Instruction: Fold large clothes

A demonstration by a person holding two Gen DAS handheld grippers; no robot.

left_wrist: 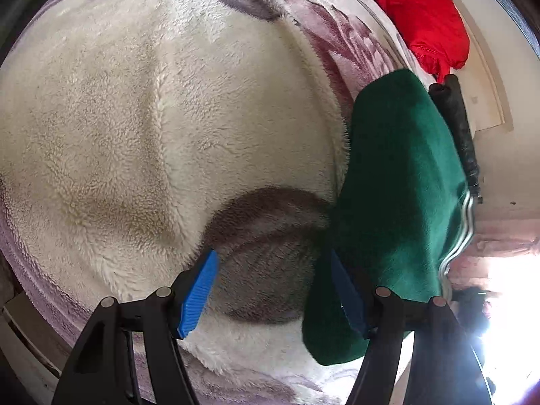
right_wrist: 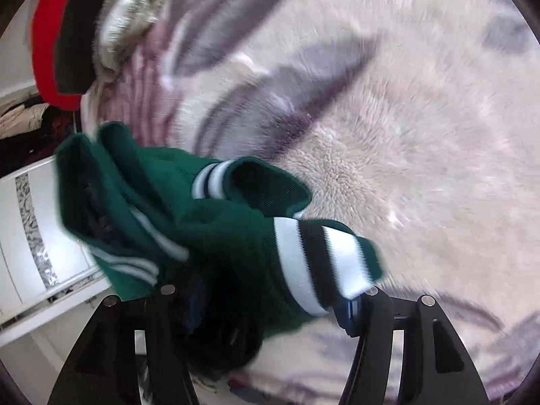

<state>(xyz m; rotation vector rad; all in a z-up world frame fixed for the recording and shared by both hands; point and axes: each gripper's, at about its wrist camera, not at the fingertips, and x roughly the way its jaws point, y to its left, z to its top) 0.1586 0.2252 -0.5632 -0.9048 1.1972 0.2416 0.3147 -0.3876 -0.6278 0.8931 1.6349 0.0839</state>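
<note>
Left hand-held gripper (left_wrist: 273, 290), at the lower centre of the left wrist view, stands with its blue pads (left_wrist: 197, 295) spread wide apart; nothing lies between them but the fleece below. The green jacket (left_wrist: 395, 202) occupies the right half of that frame, running from the upper right down to the lower centre, and its lower fold covers part of the gripper's right finger. White stripes edge the jacket at the right of the frame. A cream fleece blanket (left_wrist: 135, 118) fills the left and centre, lying on a bed cover with a mauve leaf pattern (left_wrist: 341, 37). A red garment (left_wrist: 422, 13) sits at the upper right, and a black sleeve-like piece (left_wrist: 459, 121) lies between it and the jacket's far edge.

Right hand-held gripper (right_wrist: 270, 307), at the bottom centre of the right wrist view, has the green jacket (right_wrist: 216, 236) bunched between and over its fingers, with the striped white-and-black cuff (right_wrist: 320, 263) lying against the right finger. The view is blurred and the cloth hides the pads, so it appears to be pinching the jacket, though this cannot be confirmed. The jacket spreads from the gripper toward the left centre of the frame, raised above the patterned bed cover (right_wrist: 405, 101). White furniture (right_wrist: 40, 236) shows at the lower left.
</note>
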